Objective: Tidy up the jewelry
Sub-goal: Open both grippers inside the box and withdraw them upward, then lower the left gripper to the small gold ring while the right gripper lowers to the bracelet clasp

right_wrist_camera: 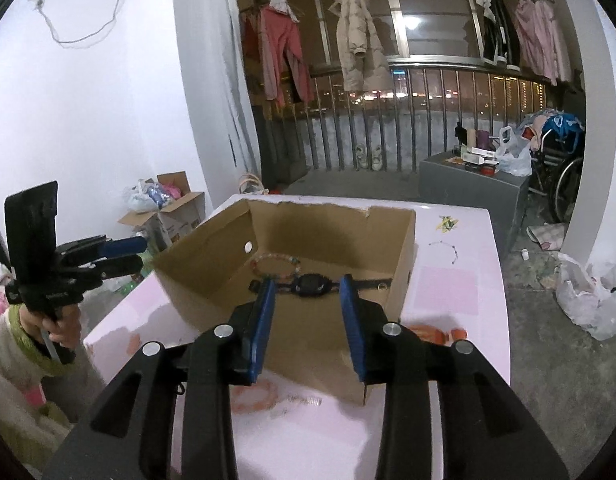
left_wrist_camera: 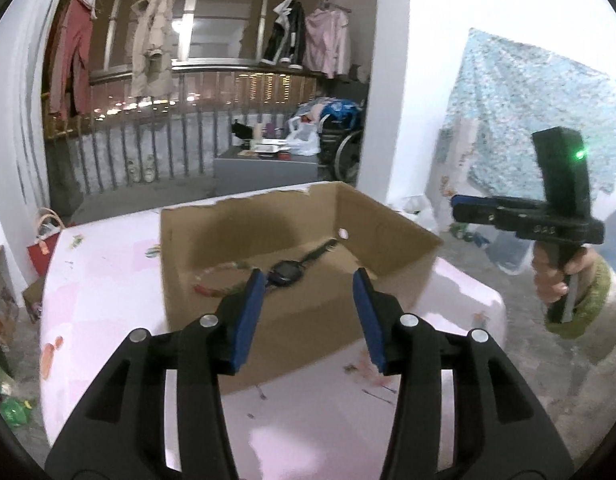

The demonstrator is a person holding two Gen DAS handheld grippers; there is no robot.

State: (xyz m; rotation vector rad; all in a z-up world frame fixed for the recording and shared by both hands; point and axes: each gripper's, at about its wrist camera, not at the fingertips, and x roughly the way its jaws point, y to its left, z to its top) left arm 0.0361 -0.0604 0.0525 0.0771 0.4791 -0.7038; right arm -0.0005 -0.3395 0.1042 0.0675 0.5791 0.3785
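An open cardboard box [left_wrist_camera: 388, 236] [right_wrist_camera: 212, 248] stands on a pink table [left_wrist_camera: 108, 292] [right_wrist_camera: 448, 292]. Inside lie a black watch [left_wrist_camera: 292, 266] [right_wrist_camera: 314, 284] and a beaded bracelet [left_wrist_camera: 216, 276] [right_wrist_camera: 276, 262]. My left gripper [left_wrist_camera: 308, 280] is open and empty, above the box's near wall. My right gripper [right_wrist_camera: 308, 284] is open and empty, also above the box's near side. An orange bracelet [right_wrist_camera: 254, 394], a small clear piece [right_wrist_camera: 306, 400], another orange piece [right_wrist_camera: 436, 332] and a thin beaded chain [right_wrist_camera: 448, 250] lie on the table outside the box.
The other hand-held gripper shows at the right of the left wrist view [left_wrist_camera: 528, 220] and at the left of the right wrist view [right_wrist_camera: 88, 264]. Bags [right_wrist_camera: 592, 300] and cardboard boxes [right_wrist_camera: 168, 212] sit on the floor. A grey cabinet [right_wrist_camera: 472, 184] stands behind.
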